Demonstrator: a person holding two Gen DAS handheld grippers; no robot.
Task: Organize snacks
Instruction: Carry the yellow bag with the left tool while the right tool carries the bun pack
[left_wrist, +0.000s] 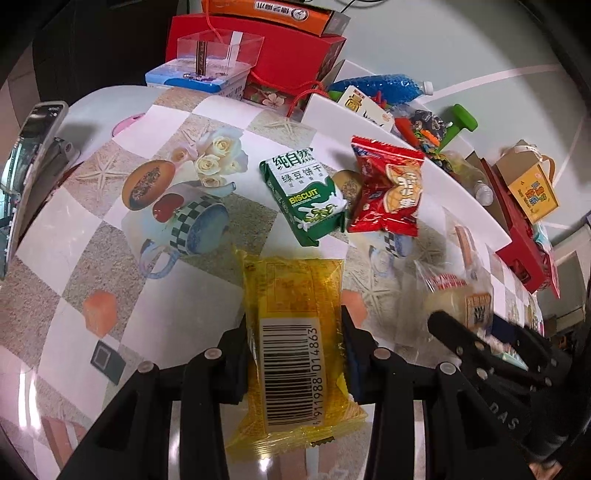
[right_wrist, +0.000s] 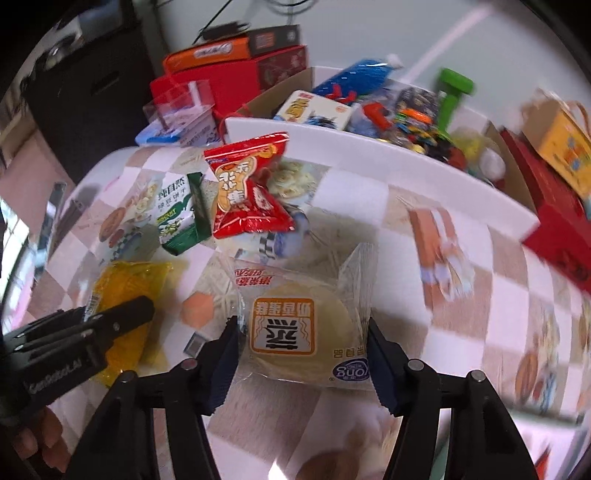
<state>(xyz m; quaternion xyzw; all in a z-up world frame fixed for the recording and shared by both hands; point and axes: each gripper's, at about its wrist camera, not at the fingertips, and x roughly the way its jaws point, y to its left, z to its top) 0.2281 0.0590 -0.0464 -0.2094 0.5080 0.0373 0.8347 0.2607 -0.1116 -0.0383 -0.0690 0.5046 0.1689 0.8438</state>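
The left gripper (left_wrist: 295, 354) squeezes the yellow snack pack (left_wrist: 295, 332) at the bottom middle of its view. The right gripper (right_wrist: 303, 354) has the clear bun pack (right_wrist: 301, 328) between its pads, which look like they press the slippery wrap. The bun could slide out or get squashed. The two grippers are close and could bump. The green biscuit pack (left_wrist: 304, 195) and red snack bag (left_wrist: 388, 188) lie just beyond, near the white box (left_wrist: 406, 162) rim. The table (left_wrist: 92, 240) is bare at the left.
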